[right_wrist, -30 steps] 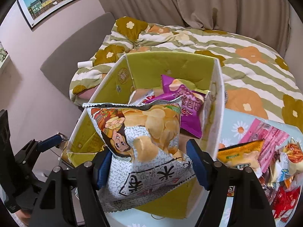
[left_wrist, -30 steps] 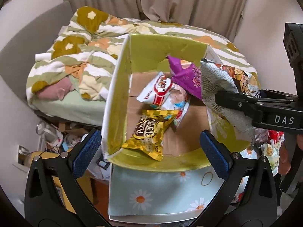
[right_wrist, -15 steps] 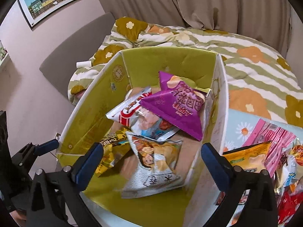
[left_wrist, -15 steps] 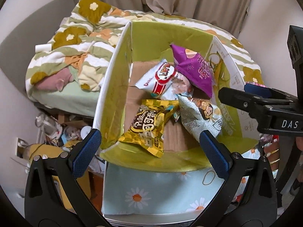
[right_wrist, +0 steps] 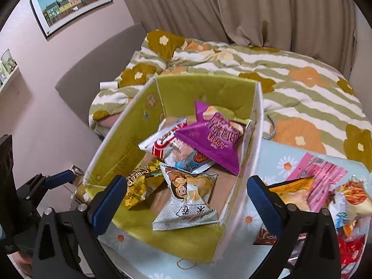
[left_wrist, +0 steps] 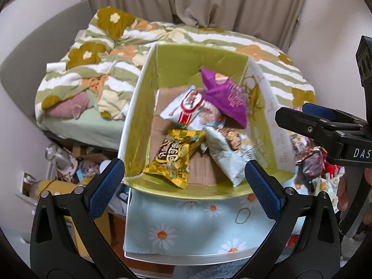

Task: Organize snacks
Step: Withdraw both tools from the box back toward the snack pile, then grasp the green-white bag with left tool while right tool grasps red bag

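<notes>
A green-lined cardboard box [left_wrist: 139, 125] [right_wrist: 121, 153] stands on the daisy-print table. Inside lie a silver chip bag [left_wrist: 227, 153] [right_wrist: 188, 200], a yellow bag [left_wrist: 174, 158] [right_wrist: 139, 186], a purple bag [left_wrist: 227, 97] [right_wrist: 214, 137] and a white-and-red bag [left_wrist: 186, 109] [right_wrist: 162, 141]. My right gripper [right_wrist: 186, 186] hovers over the box's near right corner, jaws wide open and holding nothing; the silver bag rests loose below it. It also shows at the right of the left wrist view as the right gripper [left_wrist: 302, 116]. My left gripper [left_wrist: 183, 174] is open and bare above the box's near edge.
Loose snacks lie on the tablecloth [right_wrist: 279, 160] right of the box: a pink pack [right_wrist: 320, 174], an orange bag [right_wrist: 293, 188] and several others. A bed with a flowered quilt [left_wrist: 104, 69] is behind the box. Floor clutter [left_wrist: 69, 162] sits below left.
The right gripper held the silver chip bag over the box, then opened wide; the bag dropped in beside the yellow bag. Both grippers have drawn back a little.
</notes>
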Motion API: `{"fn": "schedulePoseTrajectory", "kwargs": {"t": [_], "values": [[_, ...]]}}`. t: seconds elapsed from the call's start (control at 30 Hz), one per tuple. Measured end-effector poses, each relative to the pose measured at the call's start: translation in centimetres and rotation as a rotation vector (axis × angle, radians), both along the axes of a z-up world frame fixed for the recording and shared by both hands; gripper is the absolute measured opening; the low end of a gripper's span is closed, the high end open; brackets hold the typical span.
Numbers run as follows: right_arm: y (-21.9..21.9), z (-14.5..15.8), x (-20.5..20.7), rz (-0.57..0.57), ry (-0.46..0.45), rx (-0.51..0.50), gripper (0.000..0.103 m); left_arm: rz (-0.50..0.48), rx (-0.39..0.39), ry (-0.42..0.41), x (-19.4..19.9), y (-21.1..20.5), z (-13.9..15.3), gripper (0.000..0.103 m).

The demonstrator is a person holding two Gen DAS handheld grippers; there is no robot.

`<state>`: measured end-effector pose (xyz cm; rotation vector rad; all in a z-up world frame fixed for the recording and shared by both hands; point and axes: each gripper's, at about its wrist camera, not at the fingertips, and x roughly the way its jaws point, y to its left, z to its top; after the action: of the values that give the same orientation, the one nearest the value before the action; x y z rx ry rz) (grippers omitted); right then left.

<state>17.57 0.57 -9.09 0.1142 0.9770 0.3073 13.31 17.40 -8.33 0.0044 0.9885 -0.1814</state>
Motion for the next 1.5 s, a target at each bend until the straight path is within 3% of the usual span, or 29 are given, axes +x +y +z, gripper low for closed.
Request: {"fn": "schedulePoseTrajectory", "kwargs": {"t": [0.43,0.63,0.83,1.13,1.5], "values": [[-6.8,5.1,-6.0,-0.172,-0.048,-0.071,0.103,-0.183,-0.072,-0.027,-1.8,-6.4,2.8,0.103],[-12.9,6.1,-9.4,-0.279,-0.074,-0.134,0.103,-0.272,-0.087,-0.022,-3.4,-12.3,2.9,0.103],[-20.2,5.9,-13.1,-0.350,-0.062,-0.114,0.103,-0.334,-0.109,0.028,-5.1,-19.5,2.1,0.103],[-29.0,3.4,-16.9,-0.365,-0.009,-0.111,0.103,-0.370,-0.125,0.160,-8.0,-29.5,-2.2,0.103],[-34.4,-3.0,-17.0,-0.291,0.079,-0.071,0.103,-0.322,-0.116,0.319,-9.1,-34.9,-9.6,0.103]]}}
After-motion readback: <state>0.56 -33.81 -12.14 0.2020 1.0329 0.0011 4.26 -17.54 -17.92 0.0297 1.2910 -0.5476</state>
